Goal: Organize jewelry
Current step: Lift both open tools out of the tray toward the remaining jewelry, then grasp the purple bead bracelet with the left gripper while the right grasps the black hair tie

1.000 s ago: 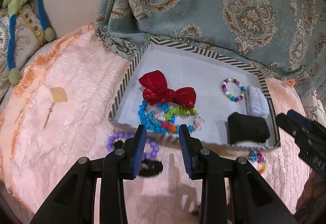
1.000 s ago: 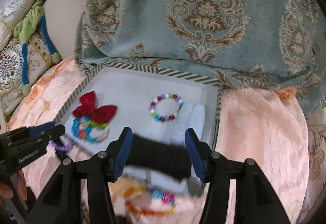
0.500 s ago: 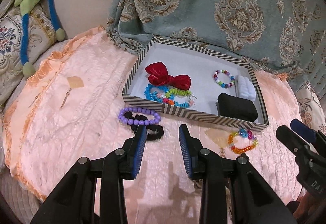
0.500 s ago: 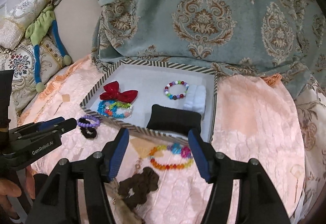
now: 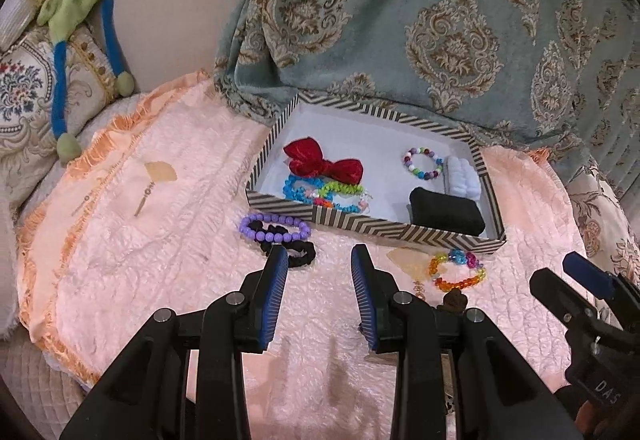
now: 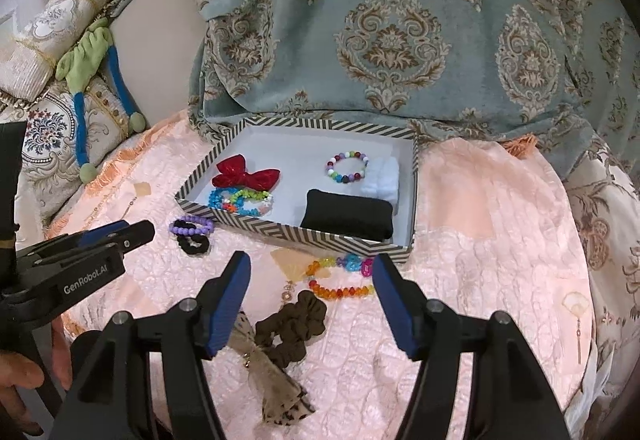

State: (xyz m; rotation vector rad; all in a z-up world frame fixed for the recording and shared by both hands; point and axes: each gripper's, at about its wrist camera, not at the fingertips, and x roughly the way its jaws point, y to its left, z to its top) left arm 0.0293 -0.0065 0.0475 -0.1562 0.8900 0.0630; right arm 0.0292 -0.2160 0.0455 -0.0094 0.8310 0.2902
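Observation:
A striped box [image 5: 384, 228] [image 6: 288, 232] on the pink bedspread holds a red bow [image 5: 320, 163], a heap of bright bead bracelets [image 5: 320, 193], a multicolour bead bracelet [image 6: 346, 167], a white cushion [image 6: 382, 177] and a black cushion [image 6: 348, 215]. In front of the box lie a purple bead bracelet [image 5: 274, 228] over a black scrunchie [image 5: 298, 254], a rainbow bracelet [image 6: 340, 278], a brown scrunchie [image 6: 294, 326] and a beige bow [image 6: 272, 380]. My left gripper [image 5: 318, 264] is open and empty, just short of the black scrunchie. My right gripper [image 6: 312, 272] is open and empty above the rainbow bracelet.
A teal patterned blanket [image 6: 380, 31] is heaped behind the box. Embroidered pillows and a green and blue cloth toy [image 5: 80, 11] lie at the left. Fan-shaped earrings lie on the bedspread at the left [image 5: 158, 173] and at the right [image 6: 576, 306].
Both grippers have drawn back from the box and up. The black cushion, which was between my right fingers, now lies in the box. Items in front of the box have come into view.

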